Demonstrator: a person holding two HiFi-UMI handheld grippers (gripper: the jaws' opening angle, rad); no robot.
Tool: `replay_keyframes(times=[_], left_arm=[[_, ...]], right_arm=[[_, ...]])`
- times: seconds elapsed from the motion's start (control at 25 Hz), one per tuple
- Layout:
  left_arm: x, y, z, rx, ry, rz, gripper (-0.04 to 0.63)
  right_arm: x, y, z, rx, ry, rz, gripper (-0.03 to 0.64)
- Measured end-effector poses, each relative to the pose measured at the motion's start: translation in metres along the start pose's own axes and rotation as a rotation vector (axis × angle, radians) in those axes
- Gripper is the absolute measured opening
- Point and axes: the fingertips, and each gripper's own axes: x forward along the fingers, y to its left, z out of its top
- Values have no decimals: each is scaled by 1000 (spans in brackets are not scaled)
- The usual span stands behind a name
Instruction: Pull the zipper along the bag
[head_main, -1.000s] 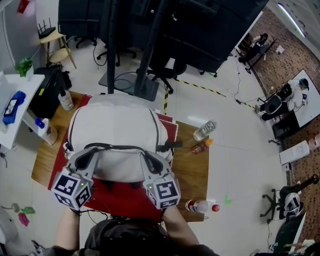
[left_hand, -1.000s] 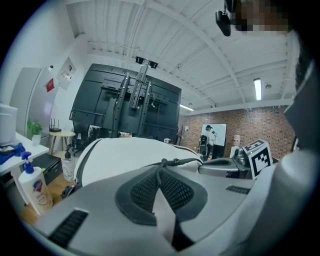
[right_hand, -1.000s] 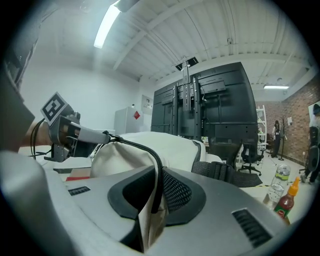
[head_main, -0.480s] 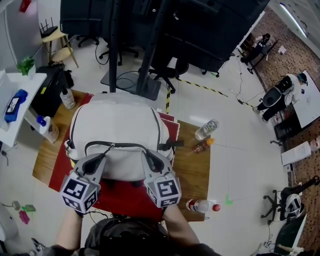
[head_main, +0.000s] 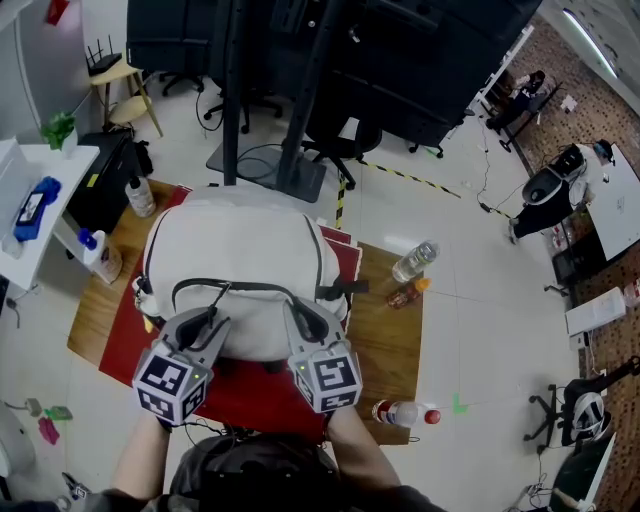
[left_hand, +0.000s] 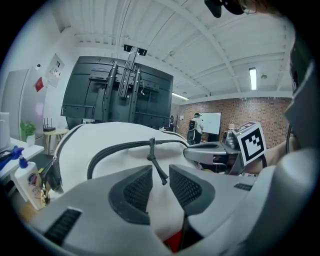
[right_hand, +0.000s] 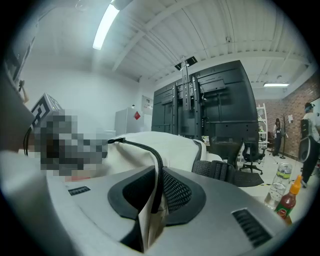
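A white backpack (head_main: 235, 250) lies on a red mat (head_main: 250, 390), its dark zipper (head_main: 250, 290) curving across the near side. My left gripper (head_main: 213, 318) sits at the zipper's left part. In the left gripper view its jaws (left_hand: 161, 173) are opening, and the black pull cord (left_hand: 158, 165) hangs between the pads without being pressed. My right gripper (head_main: 300, 318) holds the bag's right side. In the right gripper view it (right_hand: 159, 182) is shut on the bag's zipper edge (right_hand: 150, 215), with the zipper track (right_hand: 142, 149) running out from the pads.
The mat lies on a wooden table (head_main: 390, 345). Bottles stand or lie around the bag: a spray bottle (head_main: 103, 262), a bottle (head_main: 140, 197), a clear one (head_main: 412, 262), a sauce bottle (head_main: 403, 294), a red-capped one (head_main: 400, 411). A black stand base (head_main: 285, 175) is beyond the table.
My left gripper has moved to the right along the zipper, and its jaws have spread off the pull cord. The right gripper has kept its grip in place.
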Motion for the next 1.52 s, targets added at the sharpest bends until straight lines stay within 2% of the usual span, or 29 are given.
replay_keyframes(times=[0.24,0.4,0.56,0.68,0.88,1.04,1.28,1.44,1.52], left_arm=[[-10,13,12,-6,-3,21,161],[-12,15,25,15,-12,21,229],[-4,19,26,9,7,5,229],[3,20,29,31,12,13,227],[10,14,36,63,29,34,52],[11,14,33,89,48,19,46],[-7,31,51,-29,-64,-8,44],[-13,38,57,32,-76,13,44],[-21,53,56,23,-92,53,43]], right_arm=[[2,0,-1,3,3,4,60],[1,-1,-1,4,5,-3,60],[6,2,-2,2,2,-7,60],[7,3,-3,4,5,-7,60],[-1,-2,0,6,4,-9,60],[0,-2,0,1,0,-14,60],[0,-1,5,-13,-12,-34,57],[2,-4,2,-19,-14,-45,57],[2,-5,0,-13,-9,-49,57]])
